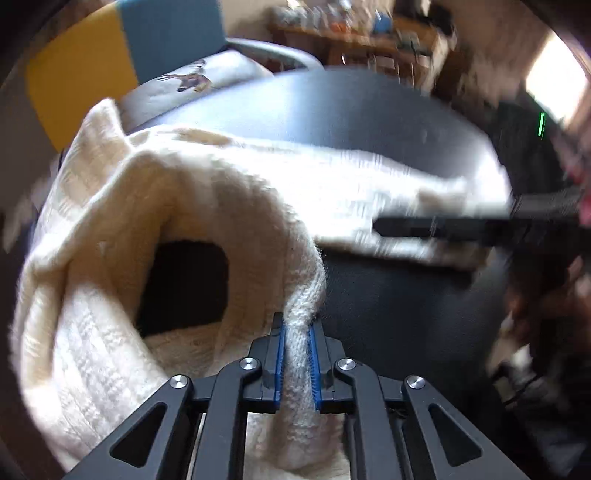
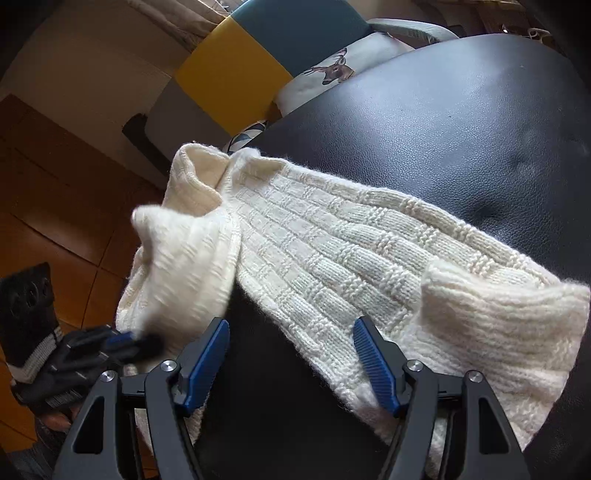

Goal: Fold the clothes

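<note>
A cream knitted sweater (image 2: 332,251) lies partly spread on a black leather surface (image 2: 461,122). My left gripper (image 1: 297,332) is shut on a ribbed fold of the sweater (image 1: 177,192) and lifts it, so the cloth arches over a dark gap. It also shows at the lower left of the right wrist view (image 2: 125,341), pinching the cloth. My right gripper (image 2: 291,328) is open and empty just above the sweater's near edge, beside the ribbed cuff (image 2: 491,325). In the left wrist view the right gripper (image 1: 461,225) appears as a blurred black bar over the cloth.
A yellow and teal chair (image 2: 236,70) with a deer-print cushion (image 2: 336,70) stands behind the black surface. Wooden floor (image 2: 55,192) lies to the left. A cluttered wooden shelf (image 1: 362,33) is at the back.
</note>
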The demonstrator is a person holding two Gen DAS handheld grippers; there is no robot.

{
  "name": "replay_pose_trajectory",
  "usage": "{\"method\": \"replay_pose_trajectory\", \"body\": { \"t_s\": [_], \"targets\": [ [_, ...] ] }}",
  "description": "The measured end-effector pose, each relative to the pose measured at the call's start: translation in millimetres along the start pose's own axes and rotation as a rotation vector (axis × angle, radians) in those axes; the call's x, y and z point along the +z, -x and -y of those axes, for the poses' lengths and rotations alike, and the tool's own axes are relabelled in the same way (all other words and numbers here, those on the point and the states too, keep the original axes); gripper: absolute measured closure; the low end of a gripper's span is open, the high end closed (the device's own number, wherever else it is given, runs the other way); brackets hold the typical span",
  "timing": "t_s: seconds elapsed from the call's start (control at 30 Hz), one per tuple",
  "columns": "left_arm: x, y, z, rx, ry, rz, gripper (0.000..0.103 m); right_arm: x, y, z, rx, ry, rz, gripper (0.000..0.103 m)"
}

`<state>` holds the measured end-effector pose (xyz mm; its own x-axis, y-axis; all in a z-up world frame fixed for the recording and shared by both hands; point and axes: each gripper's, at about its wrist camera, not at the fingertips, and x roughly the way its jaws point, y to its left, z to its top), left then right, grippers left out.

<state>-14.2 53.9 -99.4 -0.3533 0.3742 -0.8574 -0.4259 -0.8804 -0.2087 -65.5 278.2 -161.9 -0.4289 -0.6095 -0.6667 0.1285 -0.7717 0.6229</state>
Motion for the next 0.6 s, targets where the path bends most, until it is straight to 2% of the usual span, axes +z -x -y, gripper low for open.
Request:
{"method": "replay_pose_trajectory", "body": {
  "t_s": [0.13, 0.17, 0.2, 0.27, 0.37, 0.5, 0.6],
  "targets": [
    [0.1, 76.7, -64.8, -0.267, 0.318, 0.247, 0.093, -1.4, 1.6, -2.1, -0.001, 0.005, -0.004, 0.031],
    [-8.8, 96.9, -81.9, -0.319, 0.383, 0.315, 0.093, -1.8, 1.8, -3.3, -0.003, 0.007, -0.005, 0.031],
    [-18.9, 113.2, -98.3, -0.329, 0.434, 0.367, 0.093, -2.1, 0.6, -4.5, -0.007, 0.011, -0.005, 0.031],
    [-38.8, 138.1, -131.6, -0.302, 0.517, 0.443, 0.093, -2.4, 2.5, -5.6, -0.016, 0.019, -0.005, 0.031],
    [-74.5, 156.6, -177.1, -0.241, 0.639, 0.489, 0.093, -1.9, 6.3, -7.1, -0.033, 0.027, -0.011, 0.031],
    [-125.7, 162.0, -227.6, -0.113, 0.803, 0.502, 0.093, -1.9, 10.4, -11.0, -0.071, 0.040, -0.025, 0.031],
    [-161.8, 155.4, -259.8, -0.014, 0.907, 0.468, 0.093, -1.4, 12.7, -15.3, -0.108, 0.050, -0.042, 0.031]
  ]
}}
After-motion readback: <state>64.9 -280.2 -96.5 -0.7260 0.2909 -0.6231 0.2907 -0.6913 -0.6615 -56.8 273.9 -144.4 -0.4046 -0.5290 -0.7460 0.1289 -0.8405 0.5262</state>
